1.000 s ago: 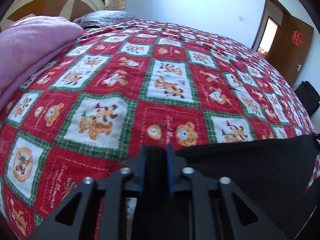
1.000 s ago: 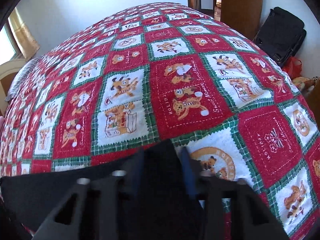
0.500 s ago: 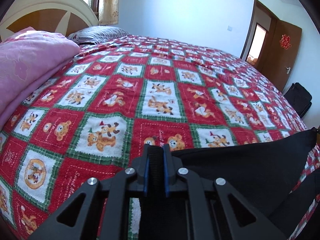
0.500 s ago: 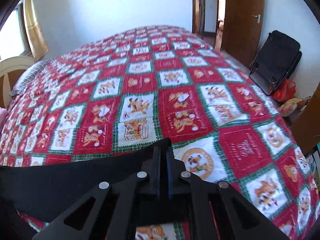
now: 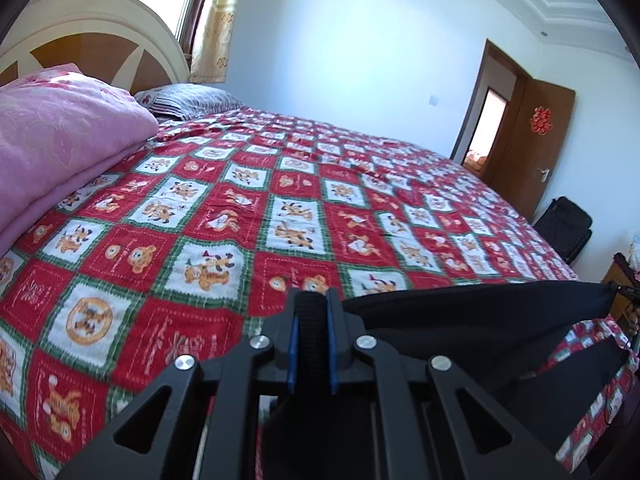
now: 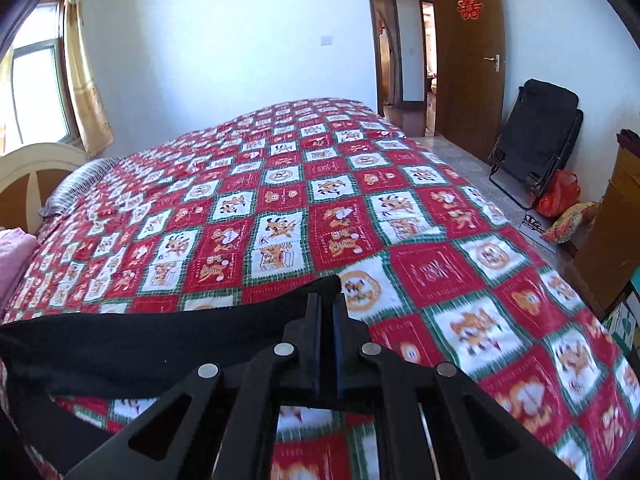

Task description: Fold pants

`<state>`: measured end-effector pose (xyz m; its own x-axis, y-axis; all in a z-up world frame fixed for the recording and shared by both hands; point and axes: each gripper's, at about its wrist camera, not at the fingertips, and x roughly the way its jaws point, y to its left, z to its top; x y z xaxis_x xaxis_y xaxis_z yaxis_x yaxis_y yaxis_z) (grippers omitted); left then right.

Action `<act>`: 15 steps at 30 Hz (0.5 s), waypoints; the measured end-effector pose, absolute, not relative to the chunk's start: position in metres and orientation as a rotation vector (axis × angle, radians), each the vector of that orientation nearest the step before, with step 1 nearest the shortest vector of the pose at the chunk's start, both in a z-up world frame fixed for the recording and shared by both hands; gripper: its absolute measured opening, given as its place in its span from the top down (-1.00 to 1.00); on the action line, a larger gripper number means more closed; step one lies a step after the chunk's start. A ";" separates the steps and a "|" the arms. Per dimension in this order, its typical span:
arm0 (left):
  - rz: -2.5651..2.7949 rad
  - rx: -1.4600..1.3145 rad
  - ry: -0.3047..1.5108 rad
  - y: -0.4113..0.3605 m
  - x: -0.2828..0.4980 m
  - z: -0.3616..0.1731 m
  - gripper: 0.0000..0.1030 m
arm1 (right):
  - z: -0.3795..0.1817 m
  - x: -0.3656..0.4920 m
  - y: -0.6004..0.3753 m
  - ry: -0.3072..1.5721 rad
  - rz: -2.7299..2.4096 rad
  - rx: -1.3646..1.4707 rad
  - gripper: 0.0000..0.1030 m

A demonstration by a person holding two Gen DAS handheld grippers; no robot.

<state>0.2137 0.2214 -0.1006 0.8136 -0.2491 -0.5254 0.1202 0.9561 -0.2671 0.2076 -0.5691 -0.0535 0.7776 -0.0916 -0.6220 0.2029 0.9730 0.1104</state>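
Note:
Black pants (image 5: pixel 472 320) hang stretched between my two grippers above the near edge of the bed. My left gripper (image 5: pixel 313 300) is shut on one end of the top edge, with ribbed black cloth pinched between its blue pads. From there the fabric runs off to the right. In the right wrist view the same pants (image 6: pixel 132 344) spread leftward from my right gripper (image 6: pixel 327 300), which is shut on the other corner. The lower part of the pants drops out of sight below both cameras.
The bed carries a red, green and white cartoon quilt (image 5: pixel 280 208). A folded pink blanket (image 5: pixel 60 144) and a striped pillow (image 5: pixel 188 98) lie by the headboard. Right of the bed stand a folded black chair (image 6: pixel 536 140), a red bag (image 6: pixel 560 198) and a cardboard box (image 6: pixel 612 232).
Both grippers have risen and tilted up, lifting the pants off the quilt. The right jaws closed tight on the fabric. More of the walls and doorway is in view.

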 end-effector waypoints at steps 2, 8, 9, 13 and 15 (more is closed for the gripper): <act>-0.213 -0.244 0.568 0.223 0.201 -0.101 0.76 | -0.054 0.190 -0.573 0.644 -0.162 0.193 0.91; -0.249 -0.281 0.527 0.232 0.162 -0.109 0.76 | -0.066 0.138 -0.583 0.629 -0.172 0.244 0.91; -0.254 -0.283 0.526 0.233 0.155 -0.112 0.76 | -0.071 0.127 -0.586 0.632 -0.172 0.256 0.91; -0.265 -0.285 0.540 0.236 0.131 -0.129 0.76 | -0.088 0.097 -0.594 0.649 -0.180 0.309 0.91; -0.268 -0.273 0.551 0.235 0.123 -0.138 0.76 | -0.096 0.087 -0.596 0.660 -0.188 0.312 0.91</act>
